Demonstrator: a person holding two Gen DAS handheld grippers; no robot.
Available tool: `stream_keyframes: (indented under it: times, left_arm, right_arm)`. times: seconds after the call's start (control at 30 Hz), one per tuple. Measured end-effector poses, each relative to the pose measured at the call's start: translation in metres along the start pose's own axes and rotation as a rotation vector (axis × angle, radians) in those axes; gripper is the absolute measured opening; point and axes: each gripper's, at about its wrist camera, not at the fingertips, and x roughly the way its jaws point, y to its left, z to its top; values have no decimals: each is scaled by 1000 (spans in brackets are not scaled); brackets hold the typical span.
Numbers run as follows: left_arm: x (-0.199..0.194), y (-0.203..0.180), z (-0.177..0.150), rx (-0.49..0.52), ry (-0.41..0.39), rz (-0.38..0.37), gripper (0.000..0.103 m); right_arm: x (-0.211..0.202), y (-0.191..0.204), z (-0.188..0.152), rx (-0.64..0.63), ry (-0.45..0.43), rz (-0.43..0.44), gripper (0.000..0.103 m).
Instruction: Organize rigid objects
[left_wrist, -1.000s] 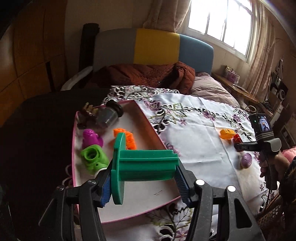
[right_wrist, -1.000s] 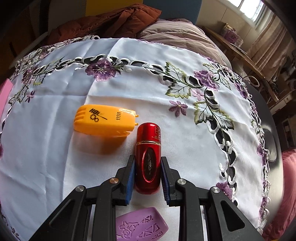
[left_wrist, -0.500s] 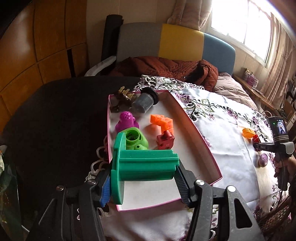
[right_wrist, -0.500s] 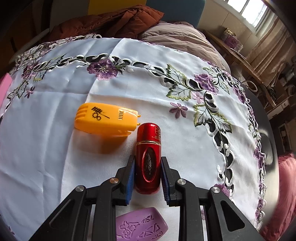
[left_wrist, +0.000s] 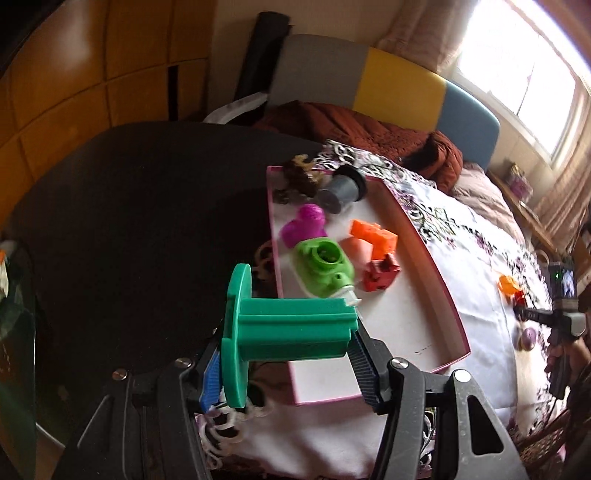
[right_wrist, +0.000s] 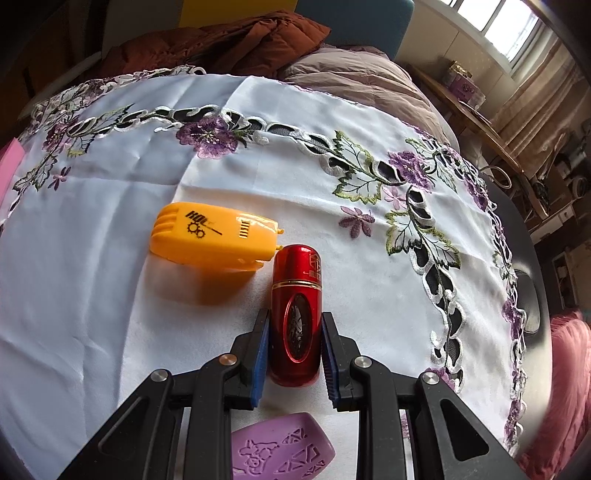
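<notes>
My left gripper (left_wrist: 284, 354) is shut on a green spool-shaped part (left_wrist: 280, 332), held crosswise above the near left corner of a pink-rimmed tray (left_wrist: 417, 229). In the tray lie a light green piece (left_wrist: 321, 266), a purple piece (left_wrist: 303, 227), an orange piece (left_wrist: 373, 236), a red block (left_wrist: 380, 275) and a grey cup (left_wrist: 341, 190). My right gripper (right_wrist: 294, 345) is shut on a red bottle (right_wrist: 295, 314) that lies on the white embroidered cloth (right_wrist: 110, 295). An orange plastic case (right_wrist: 212, 236) lies just left of the bottle's top. A purple patterned piece (right_wrist: 280, 450) sits under the gripper.
The tray rests on the cloth's left side, beside the bare dark tabletop (left_wrist: 129, 221). A bed with a brown blanket (left_wrist: 354, 129) and a multicoloured headboard stands behind. In the left wrist view a hand (left_wrist: 565, 354) holds the other gripper at the far right.
The left gripper has carried the green spool leftward, so the tray now lies to its right and more dark tabletop shows. The right gripper and red bottle have stayed put.
</notes>
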Motion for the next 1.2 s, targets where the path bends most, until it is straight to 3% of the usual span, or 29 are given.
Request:
stream_keyframes:
  times: [0.17,0.37,0.5,0.8,0.93,1.2]
  left_arm:
    - [0,4,-5,-1,18,-50,59]
    - [8,-27,-2,68,31,-151,59]
    - [24,-44,-2,83,81,-191,59]
    - [70,-50,-9,69,187,-131,59]
    - [75,-56,-13,105,166,-110,59]
    - [75,-50,-11,80,178,-121,59]
  right_arm:
    - [-1,1,0,-3,0,-2,26]
    - [-1,1,0,-5,0,-4,26]
    - [-1,1,0,-5,0,-4,26]
    - [-1,2,0,-15,0,-11,26]
    - [-1,3,-1,-18,-1,-14,26]
    - [-2,4,0,-20,0,-15,27]
